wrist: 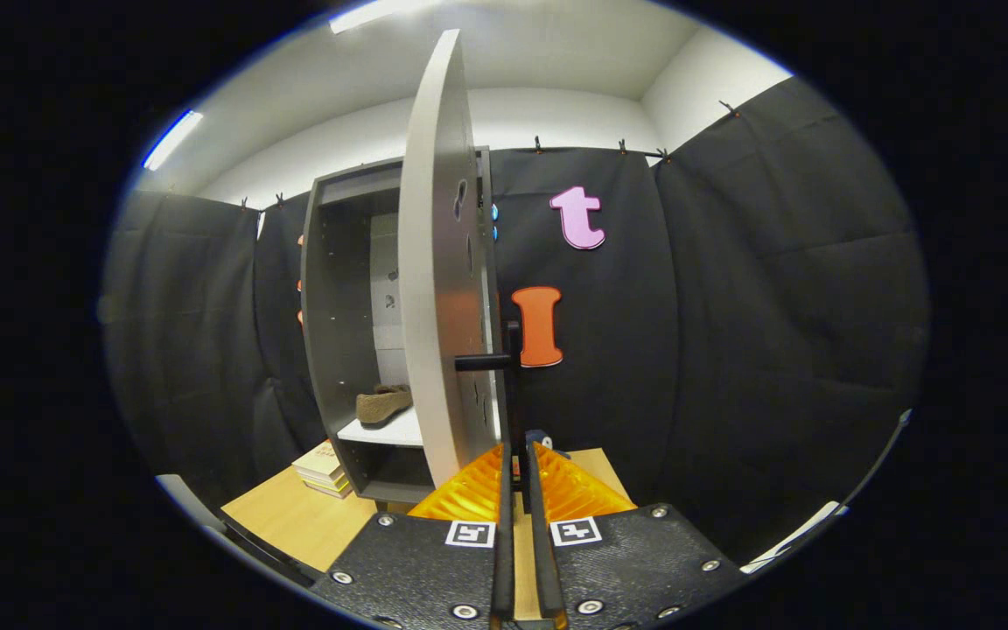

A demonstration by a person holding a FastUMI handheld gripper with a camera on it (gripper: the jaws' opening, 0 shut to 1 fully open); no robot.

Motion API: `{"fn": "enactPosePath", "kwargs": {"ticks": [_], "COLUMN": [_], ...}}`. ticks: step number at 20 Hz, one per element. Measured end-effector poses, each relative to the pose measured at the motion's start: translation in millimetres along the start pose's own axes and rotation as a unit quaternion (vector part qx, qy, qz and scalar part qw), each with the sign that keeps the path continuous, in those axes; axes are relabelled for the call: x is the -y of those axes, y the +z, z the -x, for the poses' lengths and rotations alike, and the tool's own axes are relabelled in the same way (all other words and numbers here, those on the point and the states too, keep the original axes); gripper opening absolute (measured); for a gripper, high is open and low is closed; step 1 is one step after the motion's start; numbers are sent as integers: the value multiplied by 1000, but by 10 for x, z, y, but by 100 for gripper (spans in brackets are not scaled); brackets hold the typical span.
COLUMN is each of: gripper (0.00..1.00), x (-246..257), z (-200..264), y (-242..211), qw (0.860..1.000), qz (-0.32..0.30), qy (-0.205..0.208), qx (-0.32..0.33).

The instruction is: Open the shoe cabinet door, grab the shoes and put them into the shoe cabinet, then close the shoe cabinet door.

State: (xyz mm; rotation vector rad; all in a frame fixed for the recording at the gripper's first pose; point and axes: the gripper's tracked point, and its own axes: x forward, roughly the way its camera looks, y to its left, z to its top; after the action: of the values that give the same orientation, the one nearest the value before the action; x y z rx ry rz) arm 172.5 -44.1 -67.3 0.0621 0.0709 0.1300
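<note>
A tall grey shoe cabinet [329, 289] stands on the wooden table with its door [434, 289] swung open, edge-on toward me. A brown shoe [383, 404] lies on the white shelf [386, 431] inside. The door's black handle [513, 354] sticks out to the right, and its vertical bar runs down between my fingers. My gripper [517, 459] is shut on the lower end of that bar, both fingers pressing against it just right of the door's edge.
A small stack of books [325, 468] lies on the wooden table [303, 521] left of the cabinet's foot. Something blue [544, 436] peeks out just beyond my fingertips. Black cloth walls close in behind and on the right.
</note>
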Motion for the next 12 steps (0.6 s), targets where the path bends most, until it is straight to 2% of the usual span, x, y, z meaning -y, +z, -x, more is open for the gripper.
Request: {"fn": "enactPosePath", "kwargs": {"ticks": [7,12], "gripper": [9,9], "x": [-405,-826], "z": [311,360], "y": [-92,-461], "qw": [999,997], "qz": [8,13], "qy": [-45,-69], "qx": [-12,-32]}}
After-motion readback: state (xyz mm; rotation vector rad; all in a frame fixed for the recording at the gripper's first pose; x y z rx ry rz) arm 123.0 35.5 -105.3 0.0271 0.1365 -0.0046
